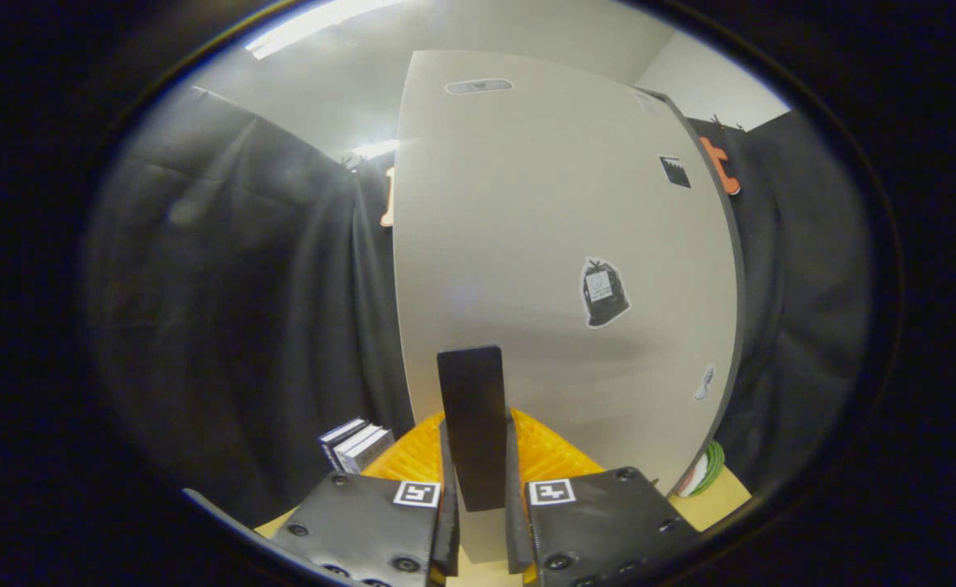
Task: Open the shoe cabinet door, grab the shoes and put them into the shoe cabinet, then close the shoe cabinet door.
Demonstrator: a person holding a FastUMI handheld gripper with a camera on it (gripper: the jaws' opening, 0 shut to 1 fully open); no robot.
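Black cloth flanks the cabinet door (559, 244), whose dark handle (471, 424) the level gripper (478, 522) clamps.

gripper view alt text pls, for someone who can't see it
The gripper is shut on a dark upright handle on the pale shoe cabinet door. A bag-shaped sticker sits on the door, and small books stand beside the cabinet's base.

Bright ceiling strip light (323, 24) glares overhead (edges bend and blur strongly).
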